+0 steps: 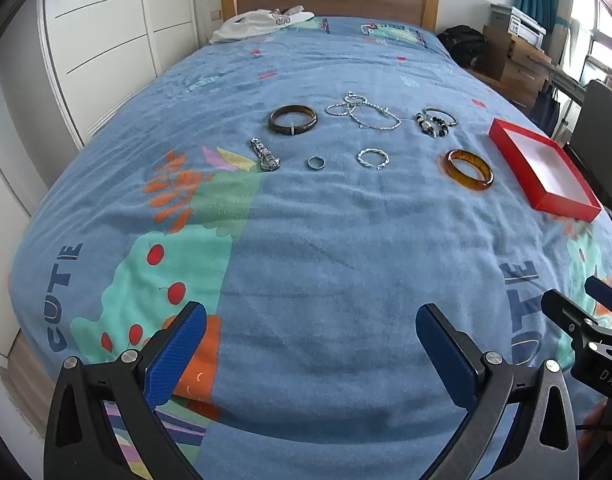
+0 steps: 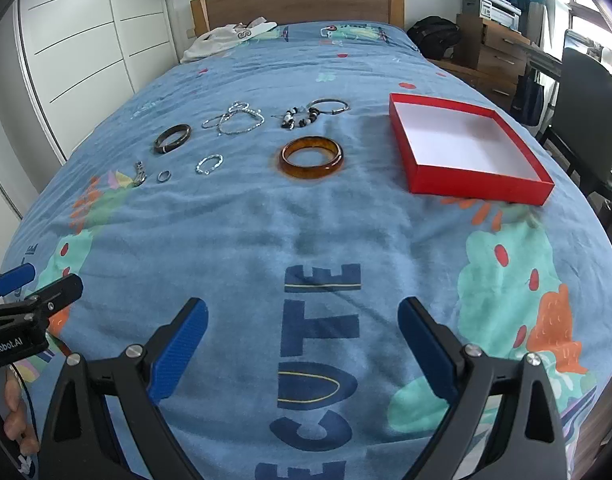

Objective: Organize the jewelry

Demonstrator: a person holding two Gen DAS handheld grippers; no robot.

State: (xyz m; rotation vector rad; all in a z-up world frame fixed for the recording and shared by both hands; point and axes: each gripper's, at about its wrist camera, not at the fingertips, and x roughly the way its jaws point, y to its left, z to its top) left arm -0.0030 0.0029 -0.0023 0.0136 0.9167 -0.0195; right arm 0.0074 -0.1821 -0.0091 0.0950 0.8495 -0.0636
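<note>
Zero pieces in the red box (image 2: 472,148) yet; all jewelry, e.g. amber bangle (image 2: 312,157), on bed. Left gripper (image 1: 310,354) & right gripper (image 2: 301,344) jaws wide apart, empty.

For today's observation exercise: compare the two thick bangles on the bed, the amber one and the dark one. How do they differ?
The amber bangle is translucent orange-brown; the dark bangle is nearly black-brown. The amber bangle lies close to the red box, in the nearer row; the dark bangle lies far from it, in the farther row beside the silver chains. Both are thick rigid rings lying flat on the blue bedspread.
</note>
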